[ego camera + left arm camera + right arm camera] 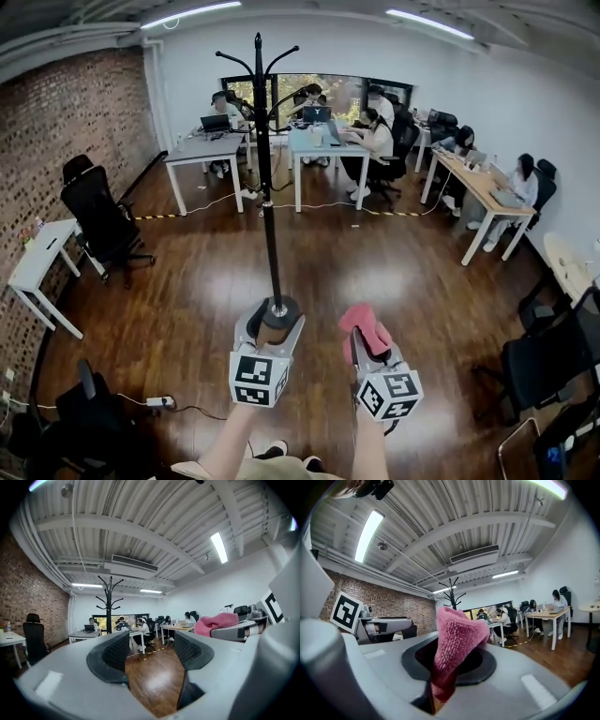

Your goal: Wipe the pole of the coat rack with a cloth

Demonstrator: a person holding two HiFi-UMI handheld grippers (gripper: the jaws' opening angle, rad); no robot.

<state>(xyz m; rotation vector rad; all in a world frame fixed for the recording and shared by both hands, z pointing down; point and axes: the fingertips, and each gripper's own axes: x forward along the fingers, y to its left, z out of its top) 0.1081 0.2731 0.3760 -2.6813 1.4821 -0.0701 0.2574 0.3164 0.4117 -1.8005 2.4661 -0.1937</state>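
Note:
The black coat rack pole [266,178] rises from a round base [279,307] on the wood floor, straight ahead in the head view. My left gripper [274,328] is low, right in front of that base, open and holding nothing. In the left gripper view the coat rack [108,603] shows far off, left of the open left gripper [151,651]. My right gripper [367,343] is beside it on the right, shut on a pink cloth [367,325]. The cloth [457,641] sticks up from the right gripper [450,657], and the rack [451,592] stands behind it.
Black office chairs [99,221] and a white table [39,265] stand along the brick wall at left. Desks [204,150] with seated people fill the back and right. A power strip [159,402] lies on the floor near left. More chairs [553,361] crowd the near right.

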